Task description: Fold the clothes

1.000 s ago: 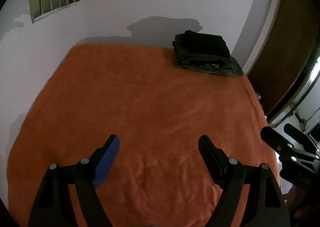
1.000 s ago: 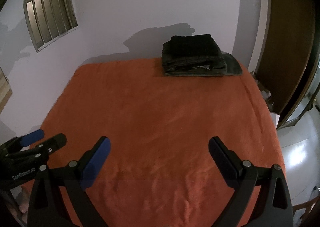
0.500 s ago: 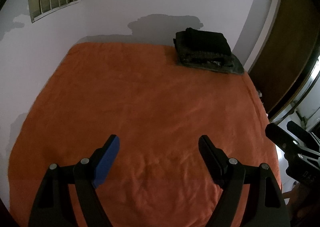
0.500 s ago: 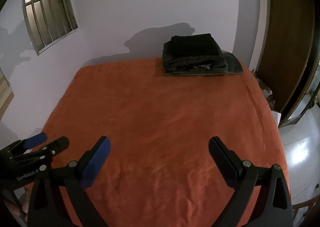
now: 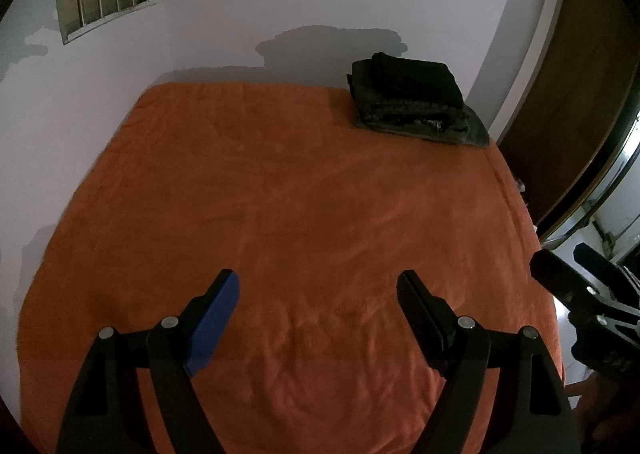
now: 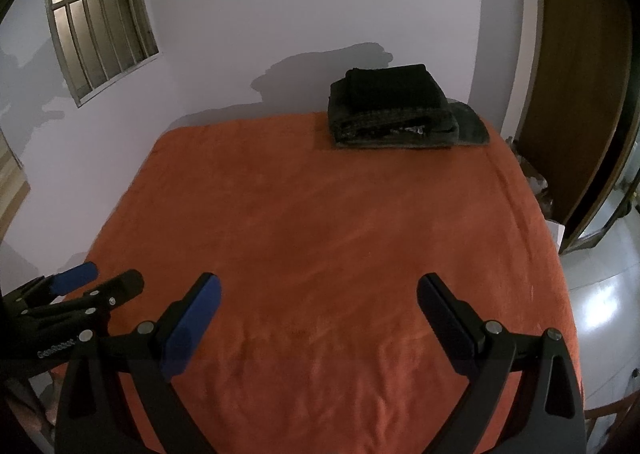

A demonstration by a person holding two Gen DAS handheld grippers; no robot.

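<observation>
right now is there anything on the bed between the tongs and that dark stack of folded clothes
Nothing visible. Only bare orange bedspread lies between the open right tongs or left tongs and the stack of folded clothes at the far right corner by the wall.

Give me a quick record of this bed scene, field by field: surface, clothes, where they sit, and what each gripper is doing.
surface: bed with orange blanket
clothes: dark folded stack, black piece on top
stack position: far right corner, near the wall
loose garment on bed: none visible
left gripper: open, holding nothing, over the near edge
right gripper: open, holding nothing, over the near edge
background: barred window, wooden door
</observation>
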